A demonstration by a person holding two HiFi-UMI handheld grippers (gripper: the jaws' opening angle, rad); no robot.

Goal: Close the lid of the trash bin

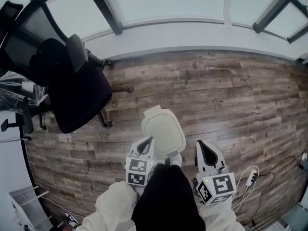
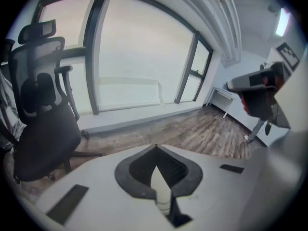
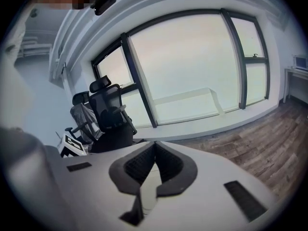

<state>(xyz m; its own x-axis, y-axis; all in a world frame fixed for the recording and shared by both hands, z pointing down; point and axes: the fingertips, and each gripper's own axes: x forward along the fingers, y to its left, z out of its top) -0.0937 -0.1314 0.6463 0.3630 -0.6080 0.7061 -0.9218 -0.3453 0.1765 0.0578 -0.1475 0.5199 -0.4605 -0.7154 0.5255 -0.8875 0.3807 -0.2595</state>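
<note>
The trash bin's cream lid (image 1: 164, 131) faces up at me in the head view, with its hinge tab on the far side. I cannot tell whether it lies flat on the bin. My left gripper (image 1: 149, 140) is at the lid's near left edge and my right gripper (image 1: 200, 144) is just off its right side. Both are shut with nothing between the jaws. The left gripper (image 2: 155, 147) and right gripper (image 3: 154, 143) views look over the floor towards the windows, and the bin is hidden in both. A dark trouser leg (image 1: 166, 198) covers the bin's near side.
A black office chair (image 1: 72, 85) stands on the wood floor to the left, with its base close to the bin. Windows and a low sill (image 1: 192, 35) run along the far side. A white cable and power strip (image 1: 250, 177) lie at the right.
</note>
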